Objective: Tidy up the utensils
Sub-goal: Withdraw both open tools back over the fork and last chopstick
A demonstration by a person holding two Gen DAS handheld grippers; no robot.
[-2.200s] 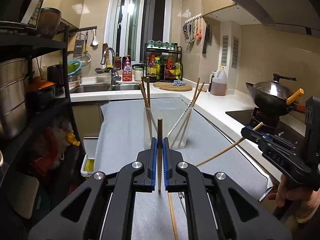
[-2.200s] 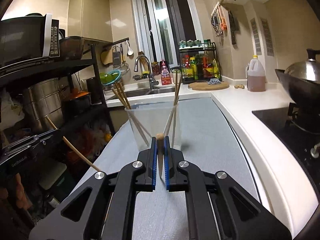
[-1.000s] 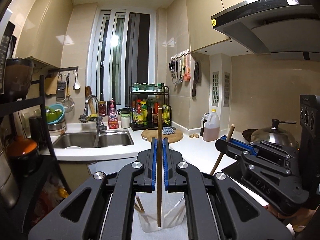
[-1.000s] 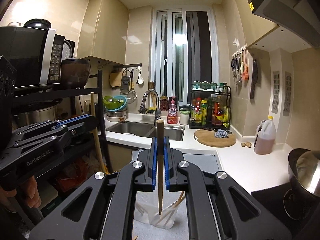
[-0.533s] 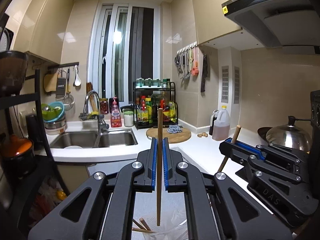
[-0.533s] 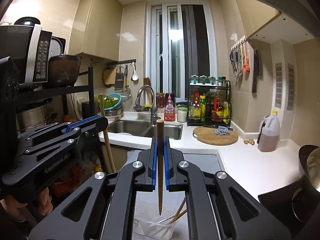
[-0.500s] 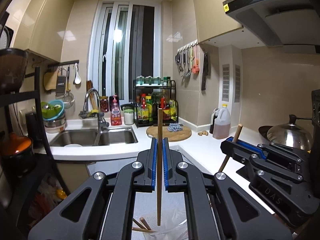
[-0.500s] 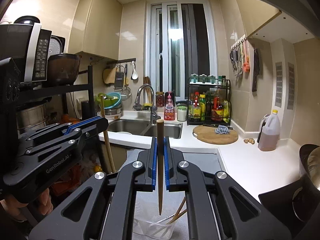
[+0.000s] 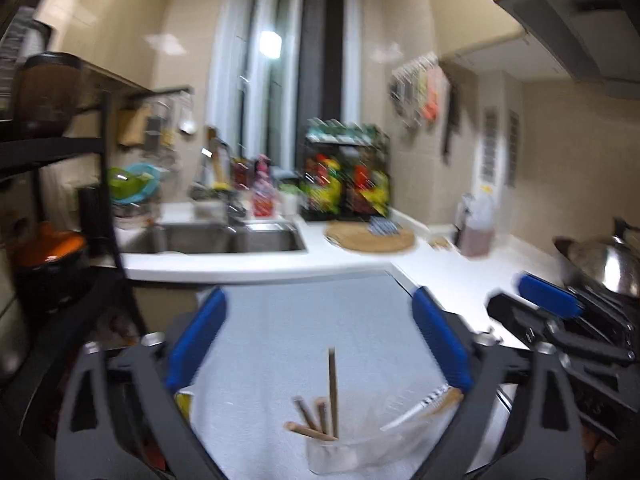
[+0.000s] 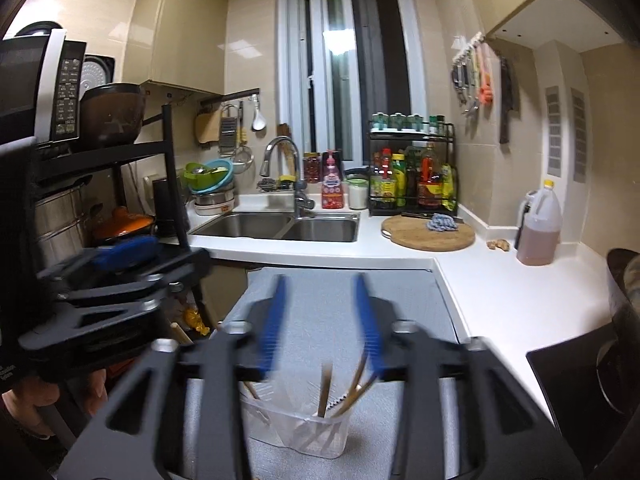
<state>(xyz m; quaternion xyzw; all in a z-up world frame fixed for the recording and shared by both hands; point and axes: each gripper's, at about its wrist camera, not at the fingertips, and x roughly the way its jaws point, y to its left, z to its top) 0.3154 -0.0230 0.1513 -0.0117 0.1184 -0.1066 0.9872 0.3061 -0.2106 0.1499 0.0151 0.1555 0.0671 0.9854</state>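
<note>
Two hand-held grippers, left (image 9: 316, 340) and right (image 10: 320, 322), hover over the clear plastic cup (image 10: 298, 432), jaws just sprung apart, gripping nothing. Chopsticks (image 9: 332, 394) stand inside at six o'clock. Lift straight up, clear of the cup's rim.

Two matching tools here: the left gripper (image 9: 318, 344) and the right gripper (image 10: 320, 324) are matte black frames with triangular cut-outs, silver round screw heads at the joints, and ribbed bright-blue finger pads (image 9: 440, 340). White lettering marks one black housing, blurred.
</note>
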